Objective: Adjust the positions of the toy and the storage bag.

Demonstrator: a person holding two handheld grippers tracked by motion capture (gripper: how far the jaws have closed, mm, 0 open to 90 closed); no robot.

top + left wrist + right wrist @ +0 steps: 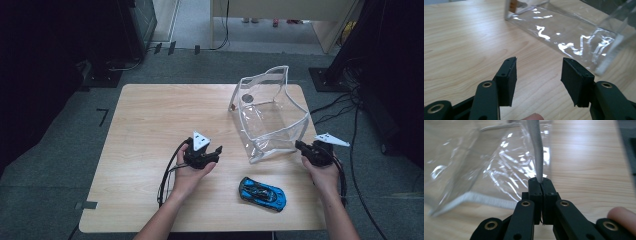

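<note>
A clear plastic pouch (270, 112) with white trim stands open on the wooden table (150, 120), right of centre. My right gripper (303, 147) is shut on the pouch's white edge strip (537, 160) at its near right corner, the strip pinched between the pads. My left gripper (219, 150) stands open just left of the pouch, jaws apart over bare wood with nothing between them (537, 80); the pouch wall (564, 32) lies ahead of it. A blue toy car (262, 193) rests on the table near the front edge, between my two hands.
The table's front edge runs close behind the car. Cables (345, 107) trail over the grey floor to the right, and dark equipment (120, 30) stands at the back left. The left half of the table is bare wood.
</note>
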